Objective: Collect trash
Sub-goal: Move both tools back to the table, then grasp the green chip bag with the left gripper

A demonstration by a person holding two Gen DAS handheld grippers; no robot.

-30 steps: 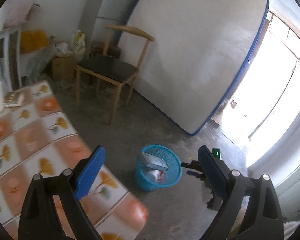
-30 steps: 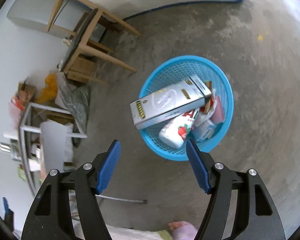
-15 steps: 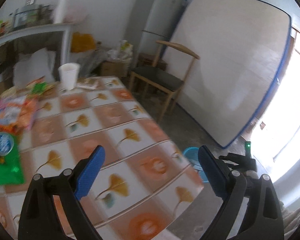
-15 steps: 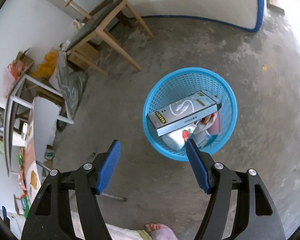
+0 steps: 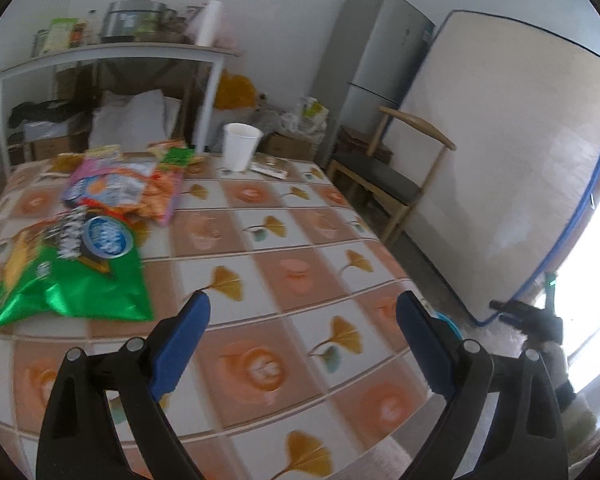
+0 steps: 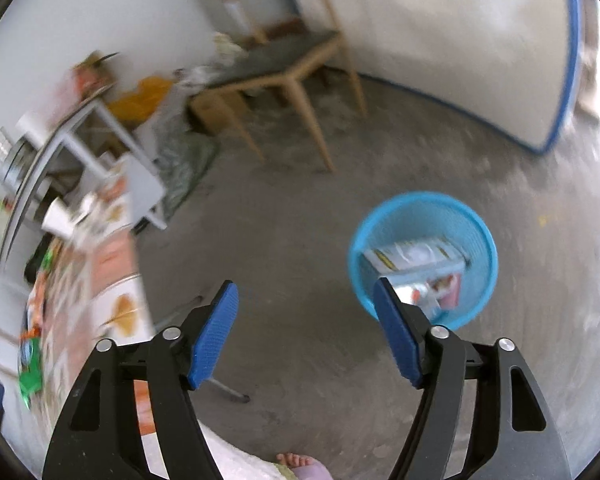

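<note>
My left gripper (image 5: 300, 312) hangs open and empty over the near part of a table (image 5: 292, 272) with an orange-and-white leaf cloth. To its left lie a green snack bag (image 5: 72, 276), a pink and orange wrapper (image 5: 120, 188) and smaller packets (image 5: 176, 156); a white paper cup (image 5: 240, 146) stands at the far edge. My right gripper (image 6: 306, 320) is above the concrete floor, its jaws opening with nothing between them. A blue mesh basket (image 6: 472, 240) on the floor holds a white carton (image 6: 416, 256) and other trash, just right of the right fingertip.
A wooden chair (image 5: 388, 176) stands past the table beside a mattress (image 5: 500, 184) leaning on the wall. A fridge (image 5: 376, 60) and a cluttered white shelf (image 5: 112, 52) stand at the back. A person's bare foot (image 6: 300, 462) shows at the bottom of the right wrist view.
The left gripper swung from the floor and basket onto the tabletop with its trash. The right gripper rose and rolled; the basket slid from centre to the right and looks smaller.
</note>
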